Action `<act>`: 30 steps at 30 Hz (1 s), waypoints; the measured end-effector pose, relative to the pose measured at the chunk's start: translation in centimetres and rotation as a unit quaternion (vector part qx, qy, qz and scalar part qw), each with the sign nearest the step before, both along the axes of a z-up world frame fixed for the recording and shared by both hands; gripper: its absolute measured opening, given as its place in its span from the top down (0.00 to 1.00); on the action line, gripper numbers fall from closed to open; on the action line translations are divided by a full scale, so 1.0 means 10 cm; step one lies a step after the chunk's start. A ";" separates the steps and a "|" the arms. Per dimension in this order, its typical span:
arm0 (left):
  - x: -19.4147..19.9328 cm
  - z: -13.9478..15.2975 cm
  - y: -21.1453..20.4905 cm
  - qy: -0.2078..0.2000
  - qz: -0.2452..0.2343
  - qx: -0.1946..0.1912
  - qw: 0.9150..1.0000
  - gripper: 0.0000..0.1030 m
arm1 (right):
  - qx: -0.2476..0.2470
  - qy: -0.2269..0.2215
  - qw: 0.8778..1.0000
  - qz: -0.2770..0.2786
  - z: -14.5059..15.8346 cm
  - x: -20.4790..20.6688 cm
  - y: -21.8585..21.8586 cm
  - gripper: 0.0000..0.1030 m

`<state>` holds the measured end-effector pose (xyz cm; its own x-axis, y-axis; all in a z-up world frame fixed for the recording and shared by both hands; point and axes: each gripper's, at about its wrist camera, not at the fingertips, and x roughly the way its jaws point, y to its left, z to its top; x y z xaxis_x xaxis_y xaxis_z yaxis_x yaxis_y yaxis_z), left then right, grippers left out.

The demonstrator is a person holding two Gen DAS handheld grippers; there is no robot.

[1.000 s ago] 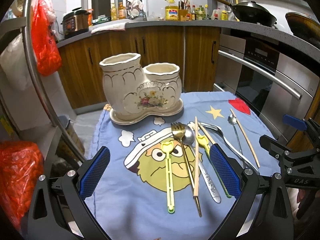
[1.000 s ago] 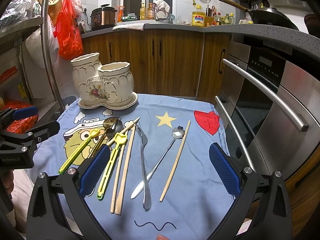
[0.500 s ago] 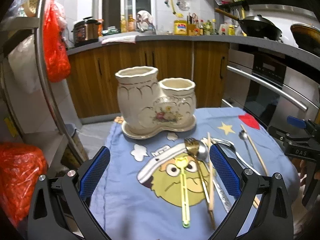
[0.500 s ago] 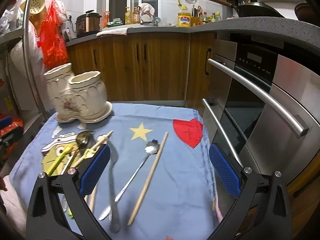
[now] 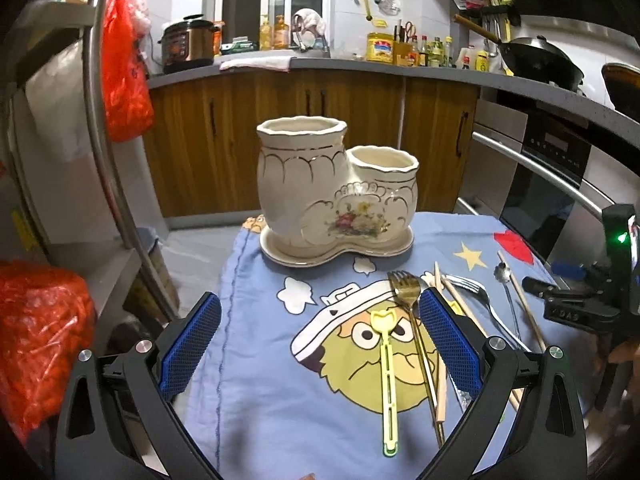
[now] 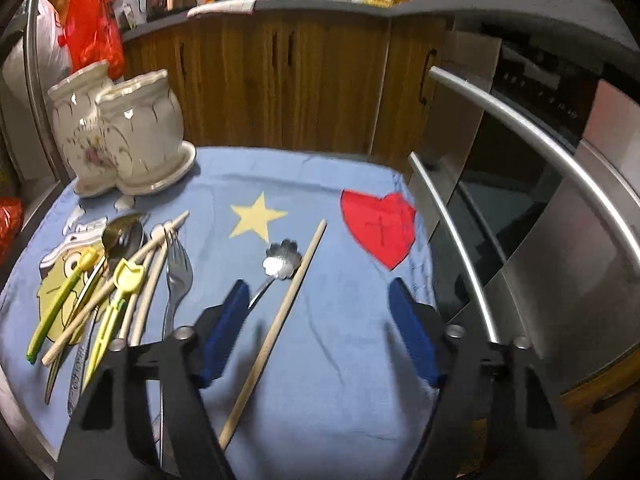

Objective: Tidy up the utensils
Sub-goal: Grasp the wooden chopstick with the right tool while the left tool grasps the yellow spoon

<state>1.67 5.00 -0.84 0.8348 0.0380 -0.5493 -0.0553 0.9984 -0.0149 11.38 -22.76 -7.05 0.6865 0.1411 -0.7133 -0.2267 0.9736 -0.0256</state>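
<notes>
A cream ceramic two-pot utensil holder stands on its saucer at the far side of a blue cartoon cloth. My left gripper hovers open over the cloth, with a yellow plastic fork and a gold fork lying below its gap. My right gripper is low over the cloth and its jaws are closing. A lone wooden chopstick lies between them, untouched by either pad. A flower-shaped spoon lies just left of it. The holder shows at the far left.
A heap of chopsticks, a silver fork, a spoon and yellow-green plastic forks lies left of my right gripper. An oven with long steel handles borders the table's right edge. Wooden cabinets stand behind, and red plastic bags hang at the left.
My right gripper has swung right and sunk toward the lone chopstick, and its jaws have narrowed around it. My left gripper has shifted left, so the holder now sits nearer the view's middle.
</notes>
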 end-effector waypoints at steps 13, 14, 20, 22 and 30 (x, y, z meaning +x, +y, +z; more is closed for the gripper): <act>0.04 -0.12 -0.02 0.015 -0.025 0.007 1.000 0.07 | -0.007 0.035 0.999 0.011 -0.14 0.18 0.14 0.83; 0.04 -0.13 -0.02 0.017 -0.025 0.005 1.000 0.07 | -0.007 0.038 0.999 0.012 -0.14 0.19 0.14 0.85; 0.05 -0.21 -0.04 0.035 -0.044 0.002 0.998 0.12 | 0.020 0.044 0.999 0.010 -0.15 0.21 0.12 0.92; 0.07 -0.28 -0.08 0.047 -0.057 0.007 0.997 0.20 | 0.033 0.042 0.999 0.008 -0.14 0.20 0.10 0.95; 0.21 -0.54 -0.20 0.114 -0.105 -0.018 0.988 0.44 | 0.052 0.015 0.998 0.006 -0.02 0.07 0.02 0.95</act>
<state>3.77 2.97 -6.25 0.6765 -0.1468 -0.7217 0.1479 0.9871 -0.0622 12.13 -22.54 -7.20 0.6623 0.2239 -0.7150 -0.2369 0.9679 0.0837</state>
